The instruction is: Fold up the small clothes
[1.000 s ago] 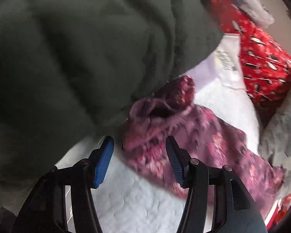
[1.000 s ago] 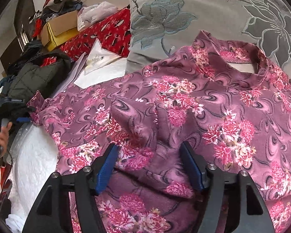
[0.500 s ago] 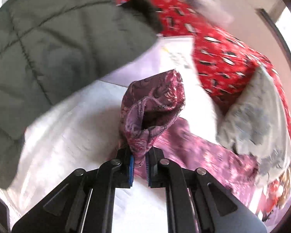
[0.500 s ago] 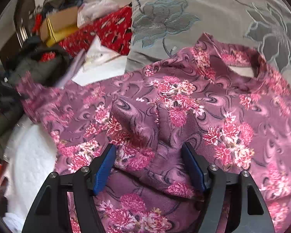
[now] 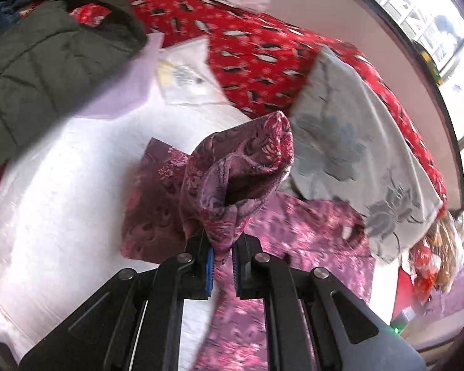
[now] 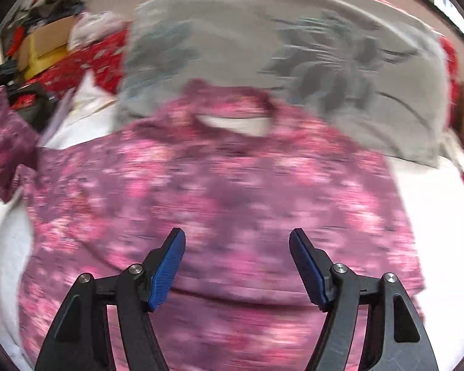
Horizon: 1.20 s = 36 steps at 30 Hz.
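Spreading across most of both views: a white quilted bed cover (image 5: 62,204), bearing everything else. Leaning at its far side, a grey pillow with a flower print (image 6: 294,49), backed by a red patterned blanket (image 5: 256,49). Showing only to the left wrist camera: a dark green padded jacket (image 5: 40,71) lying at far left, with white papers (image 5: 182,77) just beside it. Lying flat in front of the pillow, a pink floral blouse (image 6: 219,191), its open collar touching the pillow's lower edge; seen whole, though blurred, only from the right wrist. Rising off the cover in the left view, the blouse's sleeve (image 5: 241,173), cuff gaping toward the camera. Pinching that sleeve's fabric between clenched jaws: the left gripper (image 5: 222,266). Hovering over the blouse's lower body with jaws spread wide and gripping nothing: the right gripper (image 6: 236,266).
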### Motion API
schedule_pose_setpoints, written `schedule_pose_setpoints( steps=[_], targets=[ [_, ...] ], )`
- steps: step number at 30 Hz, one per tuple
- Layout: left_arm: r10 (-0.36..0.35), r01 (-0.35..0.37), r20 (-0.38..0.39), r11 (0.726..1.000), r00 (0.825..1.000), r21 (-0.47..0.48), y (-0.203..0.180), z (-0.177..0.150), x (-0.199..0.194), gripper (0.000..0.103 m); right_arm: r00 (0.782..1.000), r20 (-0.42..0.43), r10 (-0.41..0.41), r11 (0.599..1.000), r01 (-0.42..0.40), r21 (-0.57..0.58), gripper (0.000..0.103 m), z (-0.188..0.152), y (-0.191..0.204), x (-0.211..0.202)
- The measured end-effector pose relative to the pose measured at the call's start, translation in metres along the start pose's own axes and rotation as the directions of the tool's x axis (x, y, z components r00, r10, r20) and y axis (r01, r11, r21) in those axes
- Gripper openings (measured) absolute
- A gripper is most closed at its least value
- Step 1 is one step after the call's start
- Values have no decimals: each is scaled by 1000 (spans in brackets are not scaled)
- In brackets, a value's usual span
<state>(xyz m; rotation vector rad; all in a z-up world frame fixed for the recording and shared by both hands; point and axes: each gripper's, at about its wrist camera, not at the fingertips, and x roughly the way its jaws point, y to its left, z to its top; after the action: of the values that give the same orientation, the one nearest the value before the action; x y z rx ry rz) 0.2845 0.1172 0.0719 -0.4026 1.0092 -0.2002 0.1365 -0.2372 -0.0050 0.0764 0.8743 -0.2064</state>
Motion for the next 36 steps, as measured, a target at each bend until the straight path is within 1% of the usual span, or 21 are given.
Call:
schedule_pose_setpoints(
  steps=[3,6,7,8,9,10,12,14,16,19,22,24,26,28,30,32,33,34,35,36],
  targets=[
    [-15,15,-15,999,1000,31,-25,-10,0,7,997,-6,-71,997,71,25,72,-10,-43,-5],
    [-34,36,-35,998,999,59,-53,-20,3,7,993,-30,-115,993,116,32,72,-27,-72,-6],
    [-39,42,-41,997,998,69,-61,-24,3,7,991,-50,-124,992,126,30,72,-35,-82,-2],
    [-44,48,-51,995,998,83,-72,-29,5,7,990,-63,-126,991,128,26,72,-41,-85,1],
    [-47,53,-58,994,997,98,-82,-32,7,7,992,-59,-113,993,114,25,76,-47,-89,2],
    [-49,56,-64,992,997,112,-91,-35,7,7,994,-31,-101,994,102,29,82,-53,-92,-1],
    [-55,66,-79,988,995,141,-113,-42,12,7,995,-15,-100,995,101,25,86,-61,-92,0],
    [-65,80,-97,984,993,160,-133,-49,18,7,994,10,-107,994,107,13,88,-65,-89,1],
    [-75,96,-124,980,989,175,-154,-63,28,7,993,11,-114,993,113,16,91,-65,-89,4],
    [-75,108,-168,974,983,197,-177,-80,48,7,996,13,-88,996,87,37,93,-64,-94,4],
    [-57,108,-225,969,973,223,-201,-103,76,7,998,17,-66,997,65,50,95,-66,-96,5],
    [-22,86,-240,963,971,257,-214,-117,91,7,998,15,-65,997,65,47,97,-68,-95,4],
    [10,69,-273,958,962,277,-219,-129,111,7,998,11,-65,997,65,44,99,-68,-95,4],
    [28,58,-310,962,950,266,-217,-137,128,8,998,6,-62,997,62,46,103,-68,-95,5],
    [52,41,-336,964,940,263,-212,-143,143,10,998,1,-57,997,57,49,102,-69,-95,6],
    [33,57,-336,965,941,254,-209,-143,143,15,999,-1,-53,997,53,52,102,-69,-95,6],
    [18,73,-346,966,938,249,-207,-141,140,21,999,-2,-49,997,49,54,102,-69,-96,7],
    [-1,96,-370,967,929,238,-204,-139,135,25,999,-4,-46,997,46,56,103,-68,-97,8],
    [-18,113,-386,968,922,226,-201,-139,130,32,999,-6,-42,997,43,59,103,-67,-97,9],
    [-58,149,-396,968,917,201,-193,-137,120,33,999,-9,-41,997,42,59,103,-66,-98,9]
  ],
)
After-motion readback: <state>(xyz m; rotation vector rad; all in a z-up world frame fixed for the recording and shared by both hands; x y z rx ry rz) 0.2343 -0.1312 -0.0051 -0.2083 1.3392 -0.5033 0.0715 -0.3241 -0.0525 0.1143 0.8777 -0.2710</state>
